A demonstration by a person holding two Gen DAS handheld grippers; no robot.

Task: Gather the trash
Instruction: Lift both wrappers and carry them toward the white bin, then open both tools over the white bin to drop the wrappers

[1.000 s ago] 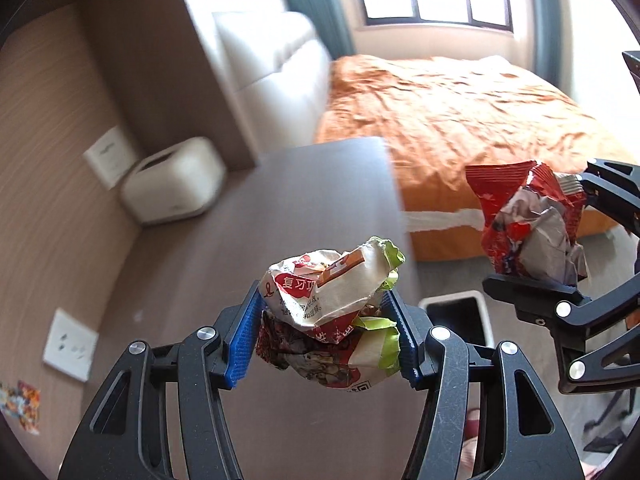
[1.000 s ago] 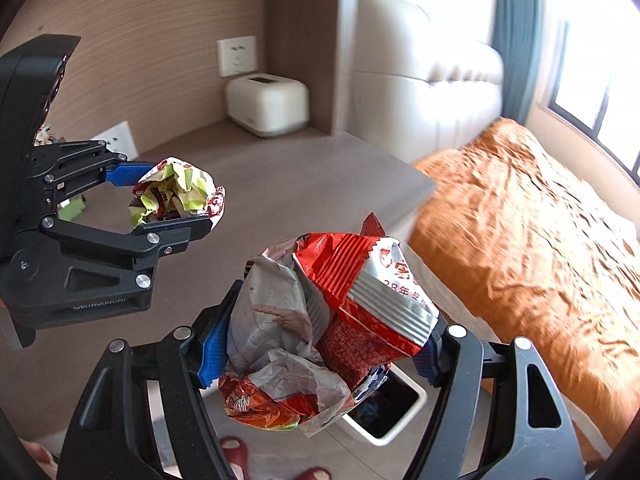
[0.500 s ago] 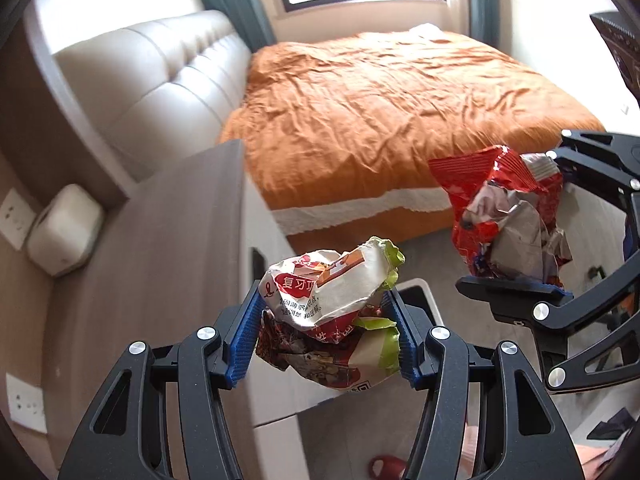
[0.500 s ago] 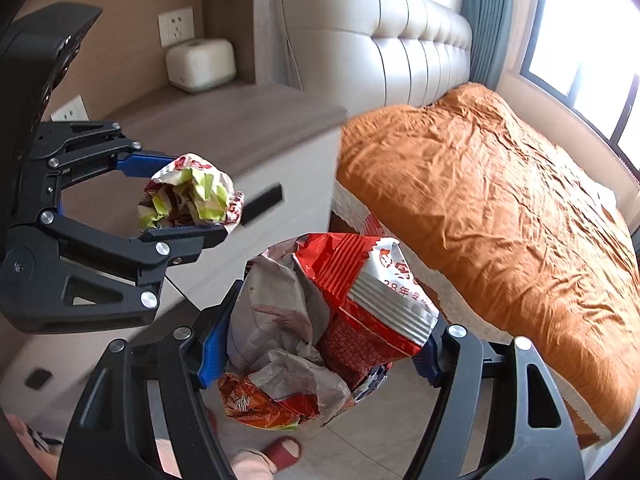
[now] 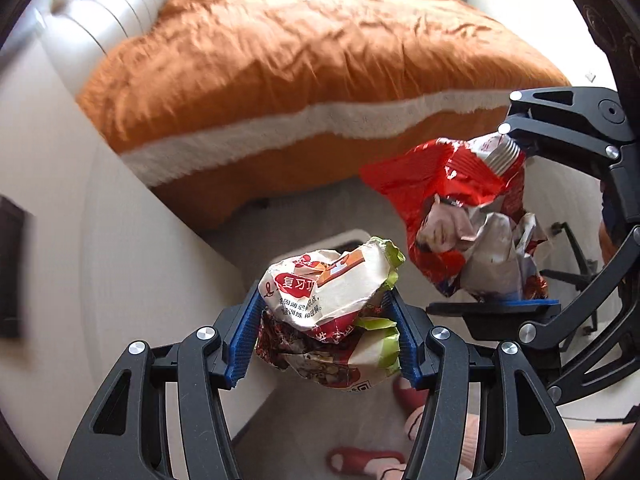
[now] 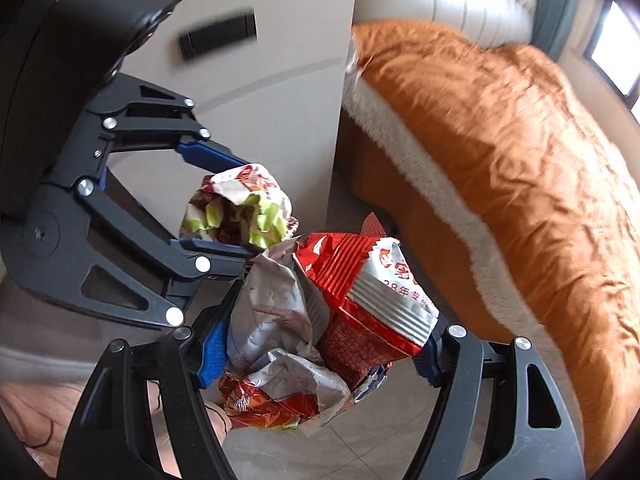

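Note:
My left gripper [image 5: 326,334] is shut on a crumpled white, red and green snack wrapper [image 5: 332,300], held in the air; the gripper [image 6: 224,204] and wrapper [image 6: 240,208] also show in the right wrist view. My right gripper [image 6: 320,340] is shut on a crumpled red and silver snack bag [image 6: 320,312], seen at the right in the left wrist view [image 5: 460,208]. A white trash bin [image 5: 344,240] stands on the floor, mostly hidden behind the left wrapper. Both grippers hang close together above the floor near it.
A bed with an orange cover [image 5: 304,64] fills the far side. A white bedside cabinet [image 5: 120,240] is at the left, its front [image 6: 260,80] facing the right wrist view. The person's feet in red slippers [image 5: 360,460] stand on the tiled floor below.
Both grippers have swung off the cabinet top and tilted down toward the floor beside the bed, each still holding its wrapper. The bin is now just behind the left wrapper.

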